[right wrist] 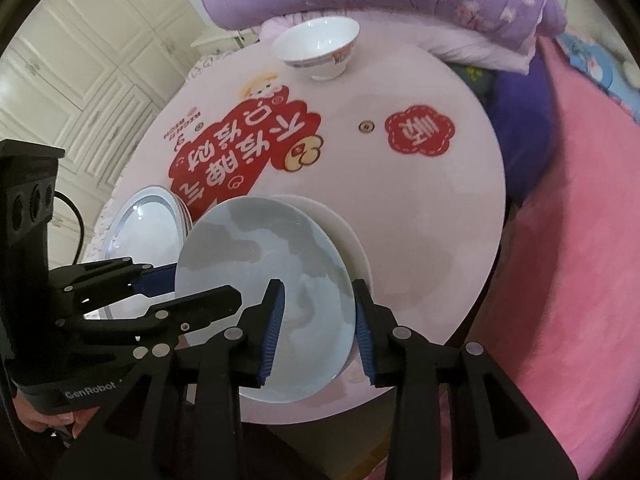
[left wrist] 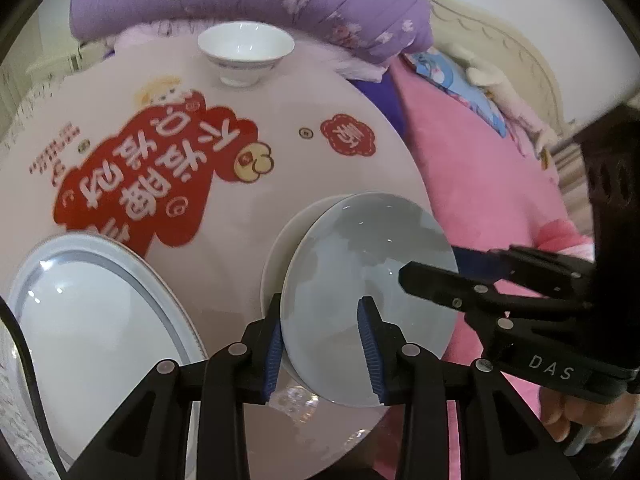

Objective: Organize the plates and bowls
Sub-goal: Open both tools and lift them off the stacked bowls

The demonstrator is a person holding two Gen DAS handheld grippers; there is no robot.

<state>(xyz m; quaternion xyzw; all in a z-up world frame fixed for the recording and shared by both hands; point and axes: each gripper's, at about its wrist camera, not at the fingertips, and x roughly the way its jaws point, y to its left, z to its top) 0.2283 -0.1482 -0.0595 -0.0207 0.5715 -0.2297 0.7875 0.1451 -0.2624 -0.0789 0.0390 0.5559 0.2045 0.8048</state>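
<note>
While both tongs straddle the pale blue plate (left wrist: 360,280), I'm mid-stacking it onto the white plate (left wrist: 280,240).
Left tongs (left wrist: 320,340) and right tongs (right wrist: 318,312) are spread; next I'd centre it at the desk (right wrist: 420,208) near edge.

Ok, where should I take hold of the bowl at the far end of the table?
Grip the bowl by its rim, coming down from above with one finger inside and one outside. It stands upright and alone on the table, mouth open, and its flared wall narrows to a small foot, so a side pinch would likely slip.
</note>
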